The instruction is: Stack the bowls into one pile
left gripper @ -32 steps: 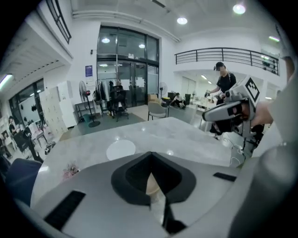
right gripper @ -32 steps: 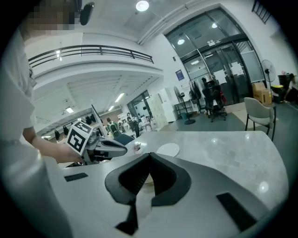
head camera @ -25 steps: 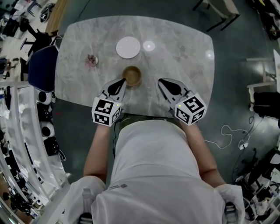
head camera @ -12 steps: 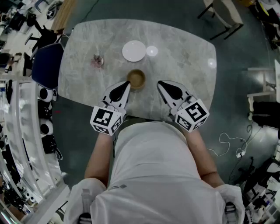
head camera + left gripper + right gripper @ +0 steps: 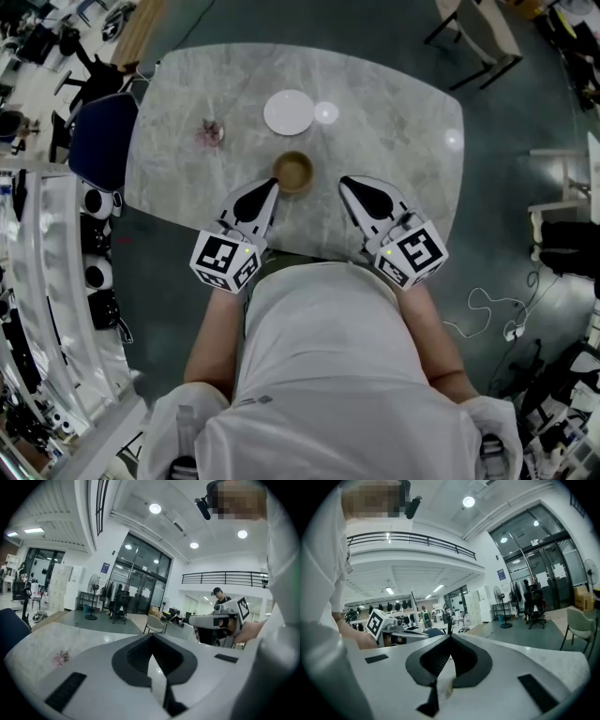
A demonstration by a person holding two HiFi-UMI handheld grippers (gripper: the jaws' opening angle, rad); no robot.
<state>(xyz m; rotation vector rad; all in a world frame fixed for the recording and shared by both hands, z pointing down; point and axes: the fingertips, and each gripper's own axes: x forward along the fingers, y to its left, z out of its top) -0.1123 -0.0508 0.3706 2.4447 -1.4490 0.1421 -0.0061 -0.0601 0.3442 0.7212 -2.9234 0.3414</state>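
Observation:
A brown bowl point(image 5: 293, 172) stands on the marble table point(image 5: 394, 112) near its front edge. Behind it lies a white round dish point(image 5: 288, 112). My left gripper point(image 5: 273, 183) hovers just left of the brown bowl, jaws shut and empty. My right gripper point(image 5: 343, 179) hangs to the bowl's right, a little apart, also shut with nothing in it. In the left gripper view the closed jaws point(image 5: 152, 634) point level over the table point(image 5: 33, 644), and the right gripper point(image 5: 220, 620) shows beside them. The right gripper view shows its shut jaws point(image 5: 450, 636). Neither gripper view shows a bowl.
A small pinkish object point(image 5: 212, 132) lies at the table's left, also seen as the pinkish object point(image 5: 61, 657). A dark blue chair point(image 5: 101, 141) stands at the left edge, a shelf rack point(image 5: 56, 281) beyond it. Another chair point(image 5: 478, 23) and floor cables point(image 5: 497, 309) are on the right.
Both grippers have lifted off the table surface and tilted toward level. The left tip, which was at the brown bowl's rim, now sits slightly apart from it.

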